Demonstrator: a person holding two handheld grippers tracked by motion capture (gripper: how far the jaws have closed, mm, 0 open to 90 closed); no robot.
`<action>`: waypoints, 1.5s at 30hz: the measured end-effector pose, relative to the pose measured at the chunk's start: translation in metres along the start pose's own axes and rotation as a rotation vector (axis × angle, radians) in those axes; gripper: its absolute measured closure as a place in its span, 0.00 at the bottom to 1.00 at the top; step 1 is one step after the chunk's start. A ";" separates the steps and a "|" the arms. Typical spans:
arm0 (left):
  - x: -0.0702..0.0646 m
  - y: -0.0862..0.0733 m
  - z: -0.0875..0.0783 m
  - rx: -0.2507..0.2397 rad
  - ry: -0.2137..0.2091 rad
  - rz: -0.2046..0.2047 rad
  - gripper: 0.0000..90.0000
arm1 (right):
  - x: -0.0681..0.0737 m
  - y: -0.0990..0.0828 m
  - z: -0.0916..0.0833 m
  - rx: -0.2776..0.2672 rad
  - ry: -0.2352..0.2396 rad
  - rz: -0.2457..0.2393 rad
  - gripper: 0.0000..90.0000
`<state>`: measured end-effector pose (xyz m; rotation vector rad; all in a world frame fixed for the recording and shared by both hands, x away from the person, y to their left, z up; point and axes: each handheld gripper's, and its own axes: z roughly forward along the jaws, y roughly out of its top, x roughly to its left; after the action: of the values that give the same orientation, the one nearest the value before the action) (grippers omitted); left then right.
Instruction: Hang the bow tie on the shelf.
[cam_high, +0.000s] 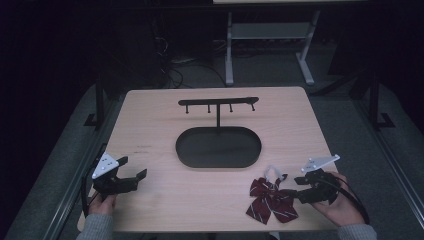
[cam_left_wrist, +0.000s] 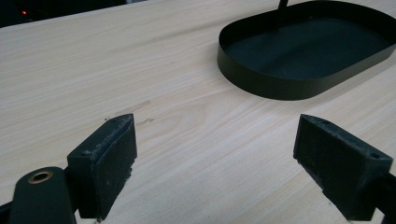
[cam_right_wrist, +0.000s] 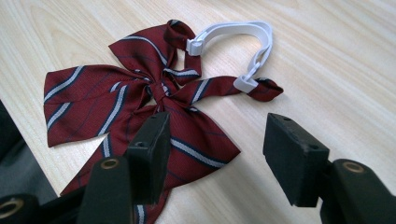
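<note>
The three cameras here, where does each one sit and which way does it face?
High view: above the person's side, looking forward and down on the table; both hands, both grippers.
Left gripper view: rides the left gripper, facing the black tray; open fingers.
Right gripper view: rides the right gripper, facing the bow tie.
Shared: high and left see the tray.

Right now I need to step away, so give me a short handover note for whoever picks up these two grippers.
Left gripper: jaws open, holding nothing, over bare table at the near left.
Right gripper: jaws open, holding nothing, right at the maroon striped bow tie, one jaw above its near wing.
The bow tie lies flat near the table's front right edge, with its white neck strap curled on the wood beside it.
The black hook stand rises from its oval tray at mid table; nothing hangs on the hooks.
Done: nothing picked up yet.
Left: probably grasp the bow tie and hang it by the strap on a hook.
</note>
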<state>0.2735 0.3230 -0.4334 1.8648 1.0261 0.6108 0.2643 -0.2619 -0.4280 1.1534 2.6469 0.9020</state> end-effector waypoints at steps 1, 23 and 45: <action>0.001 0.000 -0.001 0.003 0.003 0.006 0.14 | -0.001 0.003 0.000 0.010 -0.001 -0.006 0.45; 0.003 0.000 -0.004 -0.011 0.015 -0.019 0.14 | -0.006 0.047 0.004 0.096 0.027 -0.092 0.46; 0.004 0.000 -0.005 -0.021 0.017 -0.023 0.14 | -0.014 0.094 0.023 0.217 0.006 -0.135 0.55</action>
<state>0.2718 0.3289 -0.4306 1.8295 1.0473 0.6226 0.3415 -0.2106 -0.3958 0.9975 2.8424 0.6094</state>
